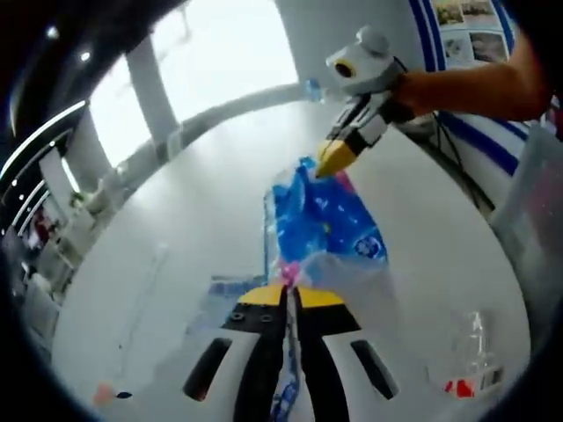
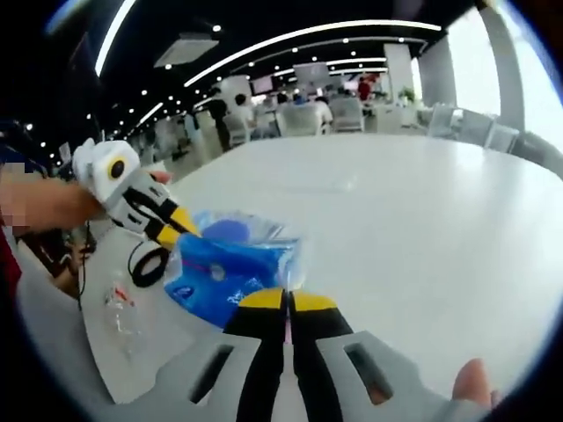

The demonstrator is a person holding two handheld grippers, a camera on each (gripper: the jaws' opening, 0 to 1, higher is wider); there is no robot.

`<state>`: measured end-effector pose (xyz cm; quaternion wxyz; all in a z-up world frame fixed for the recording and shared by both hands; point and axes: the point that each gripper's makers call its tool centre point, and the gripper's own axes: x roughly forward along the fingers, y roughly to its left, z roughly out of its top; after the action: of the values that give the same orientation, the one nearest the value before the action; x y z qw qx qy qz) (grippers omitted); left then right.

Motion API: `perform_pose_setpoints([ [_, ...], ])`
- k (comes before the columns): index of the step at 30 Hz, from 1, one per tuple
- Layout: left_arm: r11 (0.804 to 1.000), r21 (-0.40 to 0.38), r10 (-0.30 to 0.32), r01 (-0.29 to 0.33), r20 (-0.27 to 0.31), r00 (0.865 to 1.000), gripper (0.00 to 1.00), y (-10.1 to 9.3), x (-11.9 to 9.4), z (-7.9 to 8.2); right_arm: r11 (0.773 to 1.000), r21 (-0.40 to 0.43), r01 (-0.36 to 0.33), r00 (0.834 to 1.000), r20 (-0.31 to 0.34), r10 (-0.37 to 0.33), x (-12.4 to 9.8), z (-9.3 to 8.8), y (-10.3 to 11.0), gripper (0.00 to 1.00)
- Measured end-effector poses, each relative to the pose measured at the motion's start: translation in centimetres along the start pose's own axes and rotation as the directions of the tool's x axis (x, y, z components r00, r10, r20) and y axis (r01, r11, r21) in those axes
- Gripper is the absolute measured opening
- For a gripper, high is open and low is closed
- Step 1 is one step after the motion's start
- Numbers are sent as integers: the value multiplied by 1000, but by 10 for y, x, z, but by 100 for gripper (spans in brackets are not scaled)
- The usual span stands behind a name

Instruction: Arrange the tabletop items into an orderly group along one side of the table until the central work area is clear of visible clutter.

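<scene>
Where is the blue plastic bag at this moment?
The blue plastic bag is stretched above the white table, held between the left gripper and the right gripper.

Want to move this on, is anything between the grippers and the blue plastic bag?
Nothing visible. The left gripper and right gripper are both shut on the blue plastic bag, one at each end, above the white table.

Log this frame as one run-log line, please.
left gripper: shut on blue printed plastic bag | right gripper: shut on bag | bag: above white table
</scene>
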<state>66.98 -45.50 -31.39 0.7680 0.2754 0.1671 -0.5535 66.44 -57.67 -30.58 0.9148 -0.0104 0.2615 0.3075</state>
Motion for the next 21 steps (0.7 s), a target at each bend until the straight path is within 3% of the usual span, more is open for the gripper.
perform_pose_setpoints([
  [10, 995, -14, 103, -102, 43, 994, 1, 29, 23, 19, 998, 27, 65, 996, 55, -66, -1, 13, -31, 1],
  [21, 984, -74, 167, -162, 62, 984, 1, 51, 51, 12, 994, 41, 102, 992, 74, -105, 14, 10, -56, 1],
])
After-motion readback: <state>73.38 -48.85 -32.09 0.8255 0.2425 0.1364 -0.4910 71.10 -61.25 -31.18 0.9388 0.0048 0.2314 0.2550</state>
